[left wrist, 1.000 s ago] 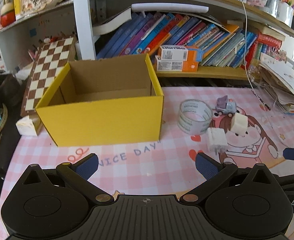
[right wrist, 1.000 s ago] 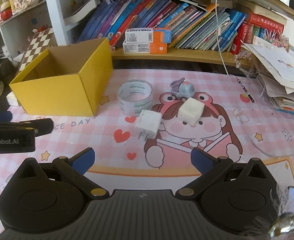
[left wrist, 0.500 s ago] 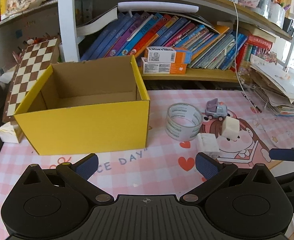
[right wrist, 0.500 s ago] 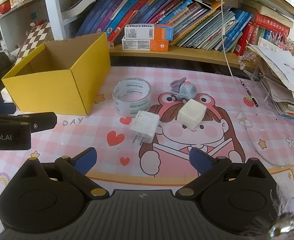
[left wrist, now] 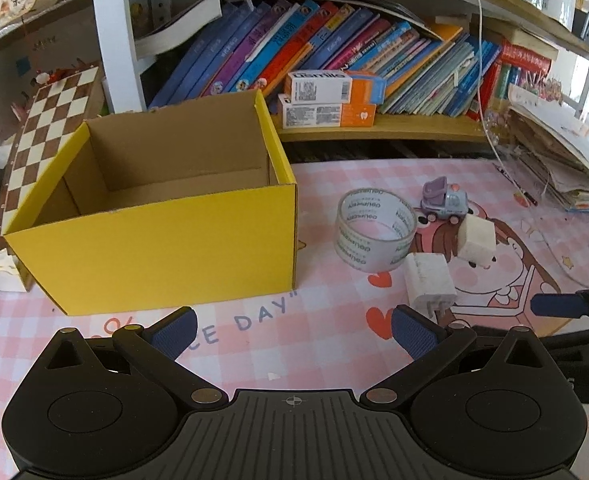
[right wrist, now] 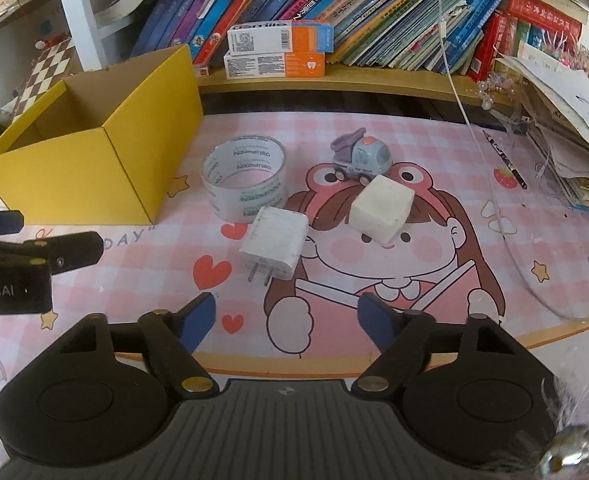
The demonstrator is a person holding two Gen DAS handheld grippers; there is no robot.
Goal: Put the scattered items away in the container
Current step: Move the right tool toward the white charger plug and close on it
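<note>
- Right gripper: jaws apart, just been closing, nothing between them; the charger lies just above.
- Left gripper: spread, empty.
- Pink mat: tape roll, foam block, toy truck at centre.
- Yellow box: upper left, open.
- Bookshelf: along the top.

An open yellow cardboard box, brown inside and holding nothing, stands upright toward the tabletop's left edge. Just to its right a roll of clear tape with green lettering lies flat, hole facing up. Touching the roll on its near side lies a white plug adapter, flat, its two prongs pointing toward the near edge. To the adapter's right sits an off-white cube, tilted on the tabletop. Beyond the cube, closer to the far edge, a small purple and blue toy truck stands on its wheels.
</note>
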